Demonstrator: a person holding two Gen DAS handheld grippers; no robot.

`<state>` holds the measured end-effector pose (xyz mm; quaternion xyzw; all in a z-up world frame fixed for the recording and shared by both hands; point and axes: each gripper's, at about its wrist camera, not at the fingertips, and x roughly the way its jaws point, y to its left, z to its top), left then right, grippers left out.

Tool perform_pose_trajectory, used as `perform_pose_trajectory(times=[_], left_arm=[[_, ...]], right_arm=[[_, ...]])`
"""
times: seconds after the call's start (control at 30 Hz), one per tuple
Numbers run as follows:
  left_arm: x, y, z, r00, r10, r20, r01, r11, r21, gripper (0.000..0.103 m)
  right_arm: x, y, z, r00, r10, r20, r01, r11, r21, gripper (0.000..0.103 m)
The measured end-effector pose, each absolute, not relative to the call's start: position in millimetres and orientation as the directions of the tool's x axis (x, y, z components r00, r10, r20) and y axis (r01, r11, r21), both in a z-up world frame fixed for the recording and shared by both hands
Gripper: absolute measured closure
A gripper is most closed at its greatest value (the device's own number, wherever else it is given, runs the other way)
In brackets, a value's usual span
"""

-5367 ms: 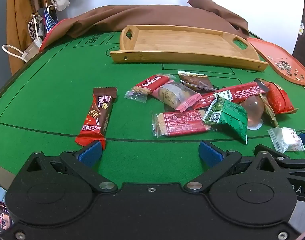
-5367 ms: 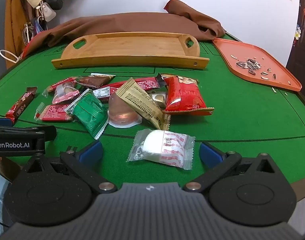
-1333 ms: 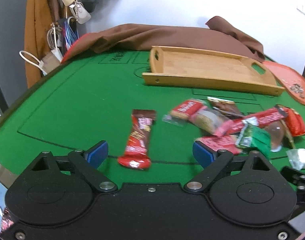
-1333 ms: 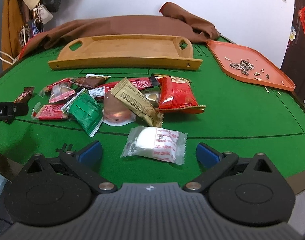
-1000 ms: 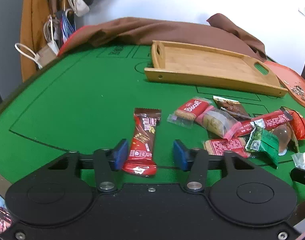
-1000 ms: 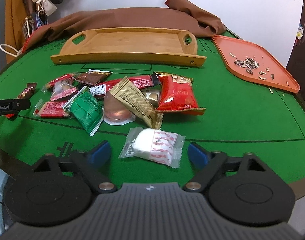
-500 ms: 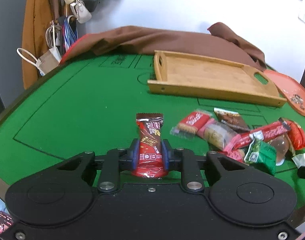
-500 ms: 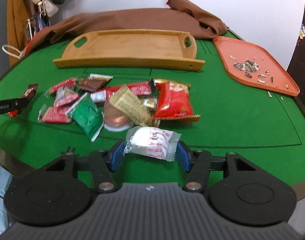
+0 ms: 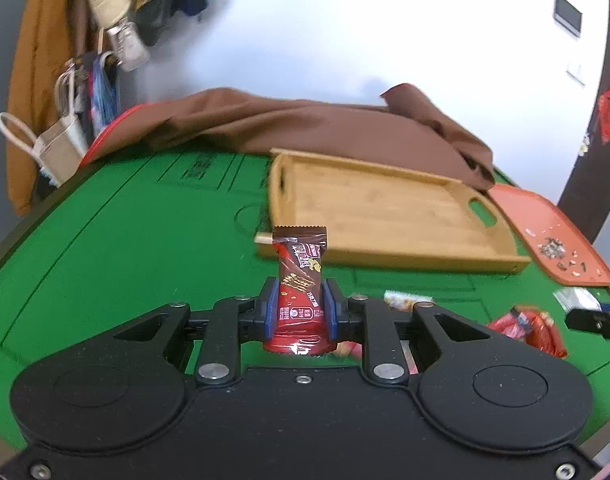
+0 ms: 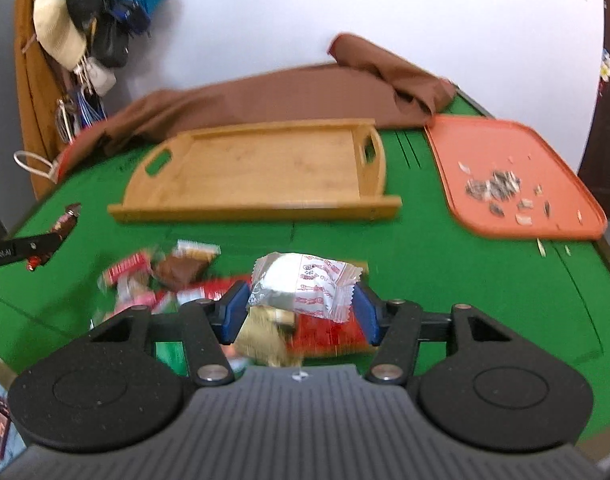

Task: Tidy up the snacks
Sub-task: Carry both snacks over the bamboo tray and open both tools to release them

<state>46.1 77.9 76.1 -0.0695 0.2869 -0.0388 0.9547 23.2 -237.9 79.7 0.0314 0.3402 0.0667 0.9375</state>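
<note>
Left wrist view first: my left gripper (image 9: pixel 299 312) is clamped narrow on one red-and-brown chocolate bar (image 9: pixel 299 280), its blue pads pressed against both long sides, the bar standing upright between them with its crimped top pointing away from me. It is clear of the green table (image 9: pixel 125 240). Just past my right-hand linkage I see bits of the snack pile: one red packet (image 9: pixel 533 326) and one pale wrapper end, the rest hidden behind the gripper body. Farther on lies one wooden tray (image 9: pixel 385 216), empty, with two cut-out handles. To its right sits one orange tray (image 9: pixel 545 220) carrying a scatter of seed shells. Behind both, one brown cloth (image 9: pixel 305 128) is bunched along the far edge of the table.

In the right wrist view my right gripper (image 10: pixel 299 309) holds one white sweet in a clear wrapper with red print (image 10: pixel 305 284), gripped by its two crimped ends at a middling width and lifted above the pile. Beneath and to the left of it the remaining snacks (image 10: pixel 161 276) are blurred; I make out red, brown, gold and green wrappers but I cannot count them reliably. At the left edge the other gripper shows as a black bar with the chocolate bar's tip beyond it. Beyond the pile are the same one wooden tray (image 10: pixel 265 168), one orange tray (image 10: pixel 505 160) and one brown cloth (image 10: pixel 285 96)
</note>
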Motion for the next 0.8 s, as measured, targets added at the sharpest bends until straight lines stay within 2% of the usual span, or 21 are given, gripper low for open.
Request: perform_pose_trajectory(times=[0.2,0.6,0.8], left_arm=[[91,63,90,0.813,-0.146,-0.563,0.077,0.987,-0.144,0.081],[207,39,80,0.697,-0.188,-0.692,0.081,0.980,-0.184,0.081],[257,31,56,0.632,-0.157,-0.759,0.040,0.985,-0.171,0.081]], right_arm=[[71,-235,97,0.763,0.176,-0.622,-0.134,0.984,0.114,0.044],[199,-227,80,0.626,0.195,-0.755,-0.094,0.980,0.175,0.044],[242,-217,57,0.566,0.135,-0.813,-0.062,0.991,0.121,0.044]])
